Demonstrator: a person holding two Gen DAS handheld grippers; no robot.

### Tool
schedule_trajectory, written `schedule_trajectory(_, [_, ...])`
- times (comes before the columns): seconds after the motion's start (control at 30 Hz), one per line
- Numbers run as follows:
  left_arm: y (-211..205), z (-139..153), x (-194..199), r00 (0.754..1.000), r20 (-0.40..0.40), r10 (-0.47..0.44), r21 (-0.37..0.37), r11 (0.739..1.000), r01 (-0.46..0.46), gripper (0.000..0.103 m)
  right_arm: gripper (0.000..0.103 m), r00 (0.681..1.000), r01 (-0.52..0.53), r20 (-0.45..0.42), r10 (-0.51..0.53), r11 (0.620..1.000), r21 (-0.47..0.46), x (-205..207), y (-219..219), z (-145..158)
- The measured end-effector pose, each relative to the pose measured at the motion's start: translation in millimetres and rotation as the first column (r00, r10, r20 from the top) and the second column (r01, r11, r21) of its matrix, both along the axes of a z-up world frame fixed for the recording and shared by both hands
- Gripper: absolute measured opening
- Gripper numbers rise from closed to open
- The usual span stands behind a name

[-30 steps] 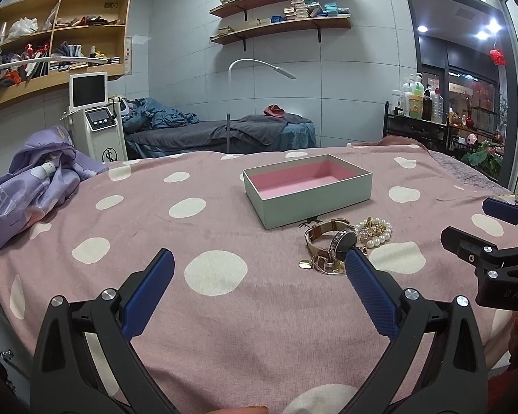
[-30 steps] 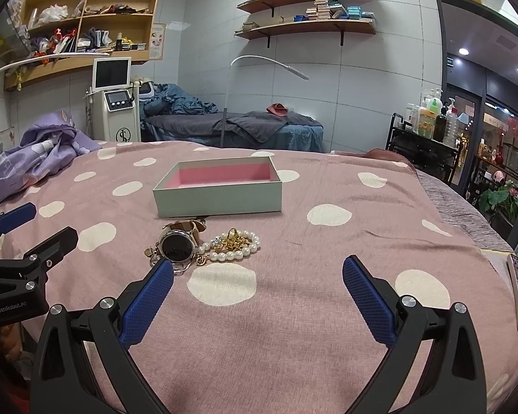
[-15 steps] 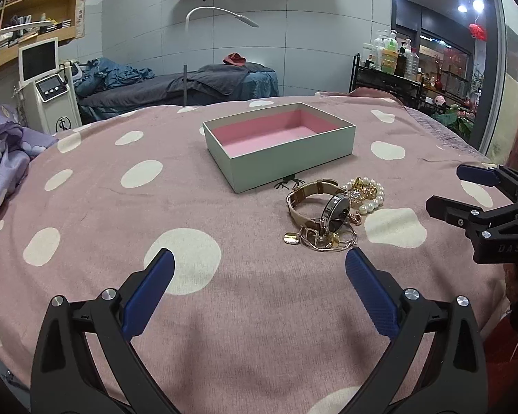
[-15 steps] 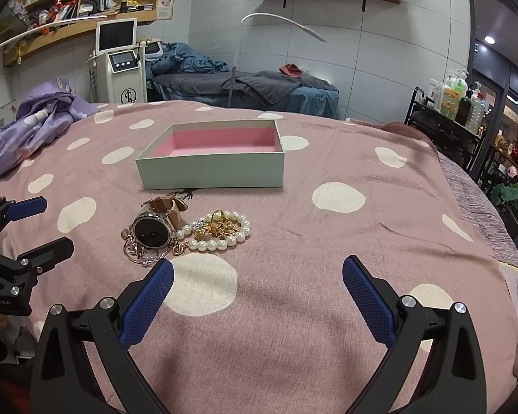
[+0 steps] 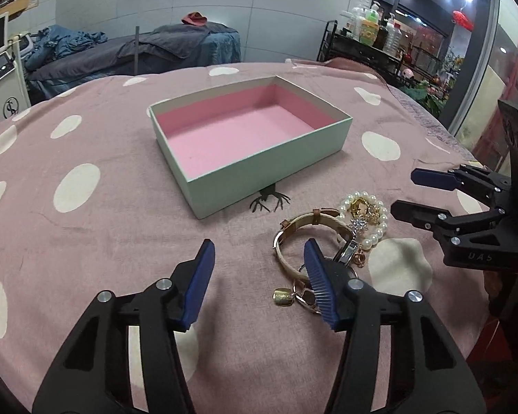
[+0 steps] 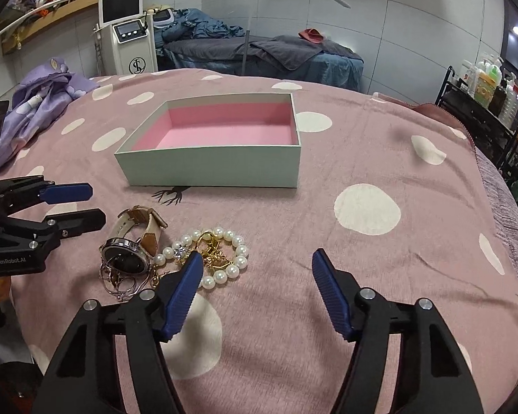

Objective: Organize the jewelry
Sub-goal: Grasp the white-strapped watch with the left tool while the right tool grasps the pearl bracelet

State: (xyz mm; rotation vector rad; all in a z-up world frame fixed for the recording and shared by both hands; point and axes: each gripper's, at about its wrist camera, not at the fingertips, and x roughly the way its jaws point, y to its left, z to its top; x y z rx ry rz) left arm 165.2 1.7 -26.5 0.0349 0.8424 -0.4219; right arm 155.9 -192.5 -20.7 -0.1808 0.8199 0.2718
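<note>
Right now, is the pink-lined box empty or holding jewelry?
Empty: the box shows only bare pink lining in both views; the watch and pearl bracelet lie outside on the cloth.

Lying on the bedspread (image 6: pixel 397 158): box (image 6: pixel 210 169) behind, watch (image 6: pixel 134 241) and pearl bracelet (image 6: pixel 221 255) huddling together in front, touching, watch to the left. Standing behind the bed: machine (image 6: pixel 131 41), couch (image 6: pixel 276 55).

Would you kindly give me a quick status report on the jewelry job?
Both grippers, left and right, closing on nothing. Jewelry pile on spotted cloth, box empty. Nothing blocking.
</note>
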Motion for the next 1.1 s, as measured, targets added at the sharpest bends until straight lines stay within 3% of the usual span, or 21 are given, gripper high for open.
schedule_trajectory(0.13, [-15, -8, 17, 0.998, -0.038, -0.055, 0.061, 0.997, 0.057, 0.047, 0.052, 0.998, -0.007, -0.062, 0.008, 1.0, 0.019, 17, 0, -5])
schedule_trajectory(0.47, [-36, -22, 37, 0.982, -0.127, -0.142, 0.117, 0.981, 0.157, 0.047, 0.028, 0.987, -0.067, -0.148, 0.066, 0.998, -0.006, 42, 13, -8])
schedule_trajectory(0.7, [-33, -24, 42, 0.977, -0.156, -0.146, 0.096, 0.982, 0.162, 0.047, 0.025, 0.974, -0.062, -0.21, 0.081, 0.993, 0.097, 54, 1, 3])
schedule_trajectory(0.73, [-33, -24, 40, 0.979, -0.147, -0.144, 0.097, 0.982, 0.159, 0.046, 0.025, 0.975, -0.054, -0.209, 0.072, 0.994, 0.093, 55, -2, 3])
schedule_trajectory(0.87, [-36, -24, 34, 0.982, -0.108, -0.155, 0.113, 0.979, 0.167, 0.017, 0.025, 0.965, -0.053, -0.251, 0.077, 0.993, 0.101, 51, -7, -8])
schedule_trajectory(1.03, [-39, -24, 32, 0.984, -0.087, -0.154, 0.143, 0.976, 0.165, 0.014, 0.024, 0.964, -0.083, -0.248, 0.097, 0.994, 0.069, 45, 5, -16])
schedule_trajectory(1.1, [-38, -23, 31, 0.985, -0.086, -0.151, 0.14, 0.977, 0.162, 0.014, 0.01, 0.967, -0.101, -0.234, 0.105, 0.994, 0.031, 44, 12, -17])
